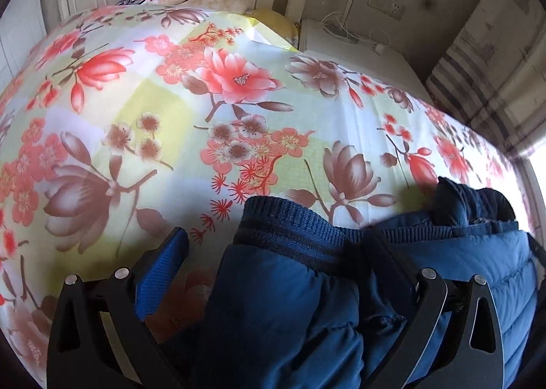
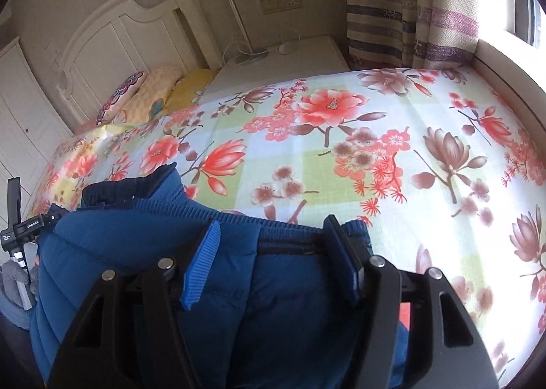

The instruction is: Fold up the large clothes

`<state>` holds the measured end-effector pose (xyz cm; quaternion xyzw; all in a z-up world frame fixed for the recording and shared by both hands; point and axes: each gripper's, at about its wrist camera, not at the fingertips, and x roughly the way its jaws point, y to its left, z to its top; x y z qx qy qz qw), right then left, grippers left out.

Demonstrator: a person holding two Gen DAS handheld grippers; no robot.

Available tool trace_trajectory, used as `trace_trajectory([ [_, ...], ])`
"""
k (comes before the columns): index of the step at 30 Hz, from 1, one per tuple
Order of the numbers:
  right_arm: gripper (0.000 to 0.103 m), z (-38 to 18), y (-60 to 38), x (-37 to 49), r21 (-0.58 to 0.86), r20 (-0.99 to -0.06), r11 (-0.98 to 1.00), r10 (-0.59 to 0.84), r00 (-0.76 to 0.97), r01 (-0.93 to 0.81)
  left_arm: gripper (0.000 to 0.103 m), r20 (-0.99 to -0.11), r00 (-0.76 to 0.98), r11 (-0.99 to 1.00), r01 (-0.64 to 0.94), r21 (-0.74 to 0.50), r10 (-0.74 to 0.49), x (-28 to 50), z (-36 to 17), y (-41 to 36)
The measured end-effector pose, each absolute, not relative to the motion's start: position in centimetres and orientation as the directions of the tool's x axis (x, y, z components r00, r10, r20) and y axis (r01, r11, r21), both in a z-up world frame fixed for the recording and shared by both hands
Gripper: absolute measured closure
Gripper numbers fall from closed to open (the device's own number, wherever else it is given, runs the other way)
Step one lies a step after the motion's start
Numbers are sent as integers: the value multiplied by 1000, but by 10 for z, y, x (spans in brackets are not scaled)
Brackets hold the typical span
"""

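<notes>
A blue puffer jacket (image 1: 290,303) lies bunched on the floral bedsheet (image 1: 170,115), its ribbed dark hem (image 1: 290,228) facing away from me. My left gripper (image 1: 273,245) is open wide: its left pad (image 1: 167,259) stands clear of the cloth, and the right finger is sunk into the folds. In the right wrist view the same jacket (image 2: 136,259) fills the lower left. My right gripper (image 2: 273,249) hangs open over the ribbed hem (image 2: 283,235). Both blue pads (image 2: 201,269) are apart and squeeze nothing.
The bedsheet (image 2: 375,167) spreads far and right. Pillows (image 2: 153,95) lie against a white headboard (image 2: 119,33). A white nightstand (image 2: 283,61) carries a lamp and cables. A striped curtain (image 2: 409,13) and window ledge bound the right. At the left edge are a black device (image 2: 20,228) and a grey glove (image 2: 17,276).
</notes>
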<state>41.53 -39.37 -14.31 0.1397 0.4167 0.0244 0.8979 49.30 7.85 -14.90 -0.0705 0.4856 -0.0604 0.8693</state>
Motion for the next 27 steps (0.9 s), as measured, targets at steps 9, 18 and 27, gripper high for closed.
trace_trajectory([
  [9, 39, -105, -350, 410, 60, -779, 996, 3, 626, 69, 6, -796, 605, 1000, -5, -11, -5, 467, -108, 59],
  [18, 21, -109, -170, 394, -253, -805, 899, 8, 593, -356, 5, -780, 624, 972, 207, 109, -46, 425, -97, -61],
  [27, 15, -110, -247, 397, -139, -783, 974, 2, 622, -178, 4, -783, 621, 981, 174, 83, -44, 427, -119, -30],
])
